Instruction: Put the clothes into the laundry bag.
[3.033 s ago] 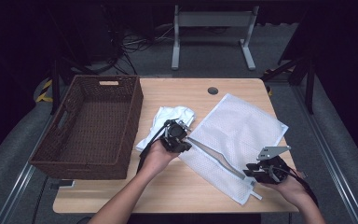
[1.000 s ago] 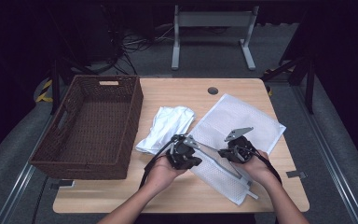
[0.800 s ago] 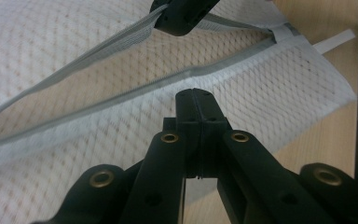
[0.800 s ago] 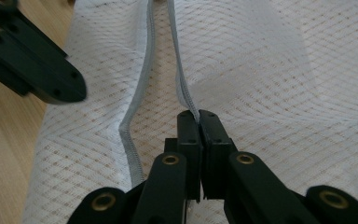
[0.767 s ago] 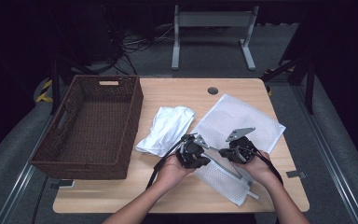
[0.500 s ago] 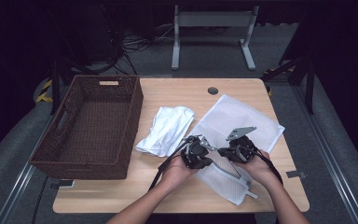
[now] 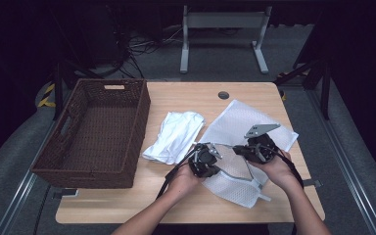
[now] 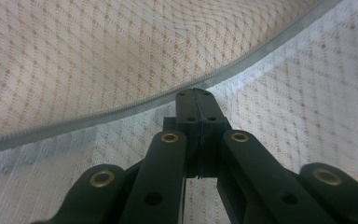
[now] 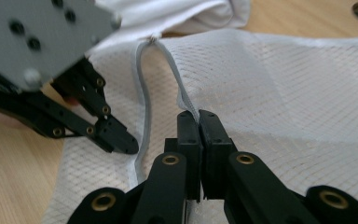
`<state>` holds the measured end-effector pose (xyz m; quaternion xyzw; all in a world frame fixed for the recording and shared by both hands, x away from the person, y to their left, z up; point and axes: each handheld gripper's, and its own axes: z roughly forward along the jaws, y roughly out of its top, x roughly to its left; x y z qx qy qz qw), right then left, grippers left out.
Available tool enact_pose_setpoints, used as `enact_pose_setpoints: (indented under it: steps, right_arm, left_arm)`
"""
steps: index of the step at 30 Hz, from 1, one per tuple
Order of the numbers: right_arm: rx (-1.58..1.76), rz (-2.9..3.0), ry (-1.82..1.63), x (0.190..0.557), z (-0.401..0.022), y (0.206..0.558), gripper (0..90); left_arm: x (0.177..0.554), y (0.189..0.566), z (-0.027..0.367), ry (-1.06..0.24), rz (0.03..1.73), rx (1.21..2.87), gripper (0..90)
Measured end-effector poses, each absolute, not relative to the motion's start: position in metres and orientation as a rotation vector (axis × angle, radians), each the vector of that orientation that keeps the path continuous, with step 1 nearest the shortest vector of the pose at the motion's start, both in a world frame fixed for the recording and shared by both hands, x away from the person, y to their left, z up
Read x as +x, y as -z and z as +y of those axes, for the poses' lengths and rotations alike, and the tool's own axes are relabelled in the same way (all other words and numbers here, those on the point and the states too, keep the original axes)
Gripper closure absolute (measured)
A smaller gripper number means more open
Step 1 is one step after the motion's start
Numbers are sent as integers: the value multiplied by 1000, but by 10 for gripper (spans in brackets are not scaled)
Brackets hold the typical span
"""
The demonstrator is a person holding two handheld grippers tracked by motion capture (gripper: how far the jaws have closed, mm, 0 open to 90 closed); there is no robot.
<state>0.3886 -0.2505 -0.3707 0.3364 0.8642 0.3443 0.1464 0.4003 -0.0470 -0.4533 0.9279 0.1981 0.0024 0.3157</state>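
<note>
Claws (image 7: 210,155) (image 7: 247,149) pinching mesh bag (image 7: 254,128) zipper edges

The mesh bag (image 7: 245,147) is white open-weave netting with a grey toothed zip edge (image 8: 121,112). The basket (image 7: 98,132) is dark rough wicker; the table (image 7: 176,205) pale matt wood; the cloth (image 7: 174,134) soft white fabric.

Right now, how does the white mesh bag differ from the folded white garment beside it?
The mesh bag is see-through netting with a grey zipper edge; the white garment is plain opaque cloth. The bag lies spread wide, its zipper edges pulled apart, while the garment sits folded in a narrow bundle. The left tool and right tool each pinch a zipper edge of the bag; the garment is untouched. Both are white and rest on the wooden table.
</note>
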Motion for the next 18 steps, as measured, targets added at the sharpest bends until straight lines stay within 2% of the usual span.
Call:
enact_pose_setpoints:
  steps: [12,18]
  right_arm:
    - [949,2395,-1029,394,-258,323,880]
    - [961,2378,-1034,395,-263,313,881]
  left_arm:
    - [402,452,-46,-9,506,2458,900]
    - [411,449,-44,-36,515,2497,900]
